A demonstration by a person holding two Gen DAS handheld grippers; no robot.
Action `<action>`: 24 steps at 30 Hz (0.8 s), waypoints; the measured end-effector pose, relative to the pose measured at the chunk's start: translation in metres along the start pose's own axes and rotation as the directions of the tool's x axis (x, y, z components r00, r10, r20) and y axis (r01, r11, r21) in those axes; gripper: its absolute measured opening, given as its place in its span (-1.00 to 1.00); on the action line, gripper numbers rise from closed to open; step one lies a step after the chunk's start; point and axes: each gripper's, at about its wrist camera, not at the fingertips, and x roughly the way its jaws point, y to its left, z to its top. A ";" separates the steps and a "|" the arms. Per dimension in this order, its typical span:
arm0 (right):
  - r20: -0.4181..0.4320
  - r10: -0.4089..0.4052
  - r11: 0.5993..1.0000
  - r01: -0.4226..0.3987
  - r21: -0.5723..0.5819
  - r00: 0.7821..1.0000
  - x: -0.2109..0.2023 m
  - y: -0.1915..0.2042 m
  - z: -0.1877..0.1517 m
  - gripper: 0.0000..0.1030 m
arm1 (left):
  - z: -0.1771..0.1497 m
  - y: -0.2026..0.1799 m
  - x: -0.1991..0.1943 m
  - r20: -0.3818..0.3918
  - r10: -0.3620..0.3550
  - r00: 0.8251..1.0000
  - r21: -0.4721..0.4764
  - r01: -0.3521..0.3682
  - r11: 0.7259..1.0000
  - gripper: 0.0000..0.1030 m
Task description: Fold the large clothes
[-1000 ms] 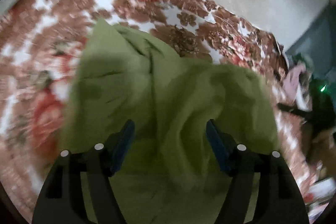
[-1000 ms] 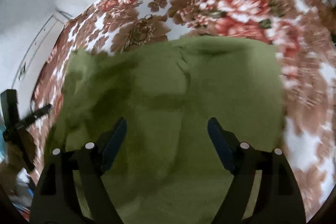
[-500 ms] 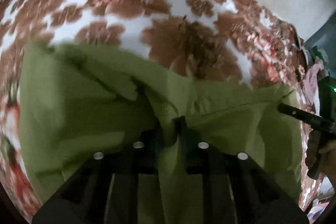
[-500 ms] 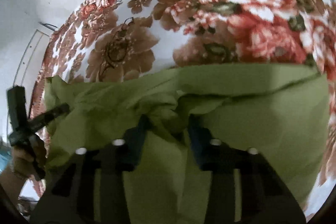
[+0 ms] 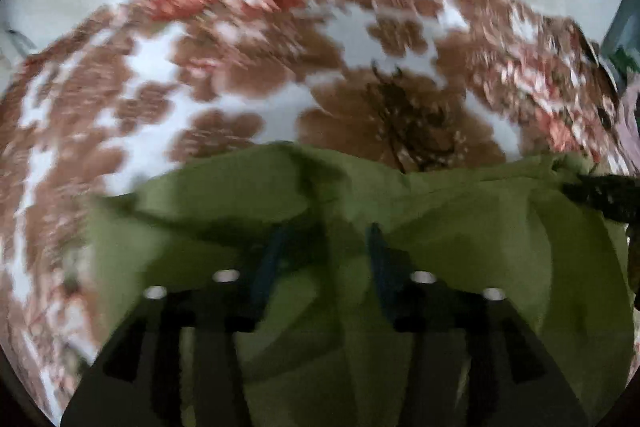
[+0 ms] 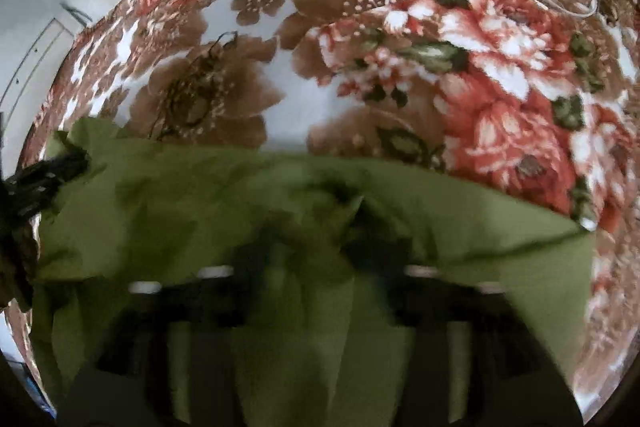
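- Left wrist view: the left gripper (image 5: 326, 247) points down at the green garment (image 5: 480, 239), which lies on a floral blanket (image 5: 240, 75). Its jaws have just been opening and stand apart; a fold of cloth rises between them, and the pads do not press on it.
- Right wrist view: the right gripper (image 6: 316, 251) is over the same green garment (image 6: 180, 195). Its jaws have just been opening and are released, with loose cloth bunched between them.
- The picture is blurred around both grippers.

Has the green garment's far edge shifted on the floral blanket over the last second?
Yes. In the right wrist view the green garment now ends nearer the camera, baring more floral blanket beyond its edge.
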 end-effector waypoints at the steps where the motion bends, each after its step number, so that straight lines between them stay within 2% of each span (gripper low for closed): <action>1: 0.021 -0.026 0.999 0.026 -0.031 0.999 -0.011 0.006 -0.003 0.75 | -0.005 0.002 -0.019 0.031 0.012 0.999 -0.002 -0.012 1.000 0.04; 2: 0.063 -0.054 0.994 0.060 -0.090 0.997 -0.031 0.017 -0.009 0.81 | -0.011 0.001 -0.040 0.060 0.013 0.998 0.002 -0.013 1.000 0.07; 4: 0.144 -0.101 0.969 0.130 -0.212 0.984 -0.065 0.043 -0.025 0.91 | -0.026 -0.010 -0.077 0.085 -0.014 0.996 0.044 0.010 0.999 0.46; 5: 0.186 -0.142 0.949 0.187 -0.254 0.972 -0.081 0.058 -0.036 0.91 | -0.038 -0.019 -0.097 0.101 -0.043 0.994 0.069 0.036 0.997 0.57; 8: 0.226 -0.173 0.925 0.237 -0.297 0.959 -0.102 0.090 -0.069 0.90 | -0.073 -0.048 -0.122 0.103 -0.032 0.994 0.145 0.016 0.989 0.63; 11: 0.202 -0.197 0.934 0.246 -0.258 0.959 -0.097 0.106 -0.095 0.90 | -0.102 -0.073 -0.119 0.102 -0.008 0.995 0.192 -0.011 0.981 0.69; 14: 0.132 -0.206 0.962 0.225 -0.152 0.970 -0.078 0.104 -0.116 0.90 | -0.124 -0.086 -0.105 0.064 -0.011 0.998 0.159 0.001 0.987 0.71; 18: 0.059 -0.269 0.961 0.272 -0.044 0.961 -0.054 0.090 -0.135 0.90 | -0.145 -0.099 -0.096 0.068 -0.018 0.998 0.146 0.008 0.989 0.81; 21: 0.015 -0.318 0.947 0.318 -0.043 0.948 -0.035 0.075 -0.153 0.90 | -0.158 -0.094 -0.076 0.019 0.007 1.000 0.144 -0.009 0.989 0.83; 24: 0.043 -0.286 0.956 0.288 -0.049 0.957 -0.031 0.060 -0.168 0.90 | -0.171 -0.088 -0.063 -0.013 0.025 1.000 0.188 -0.022 0.982 0.83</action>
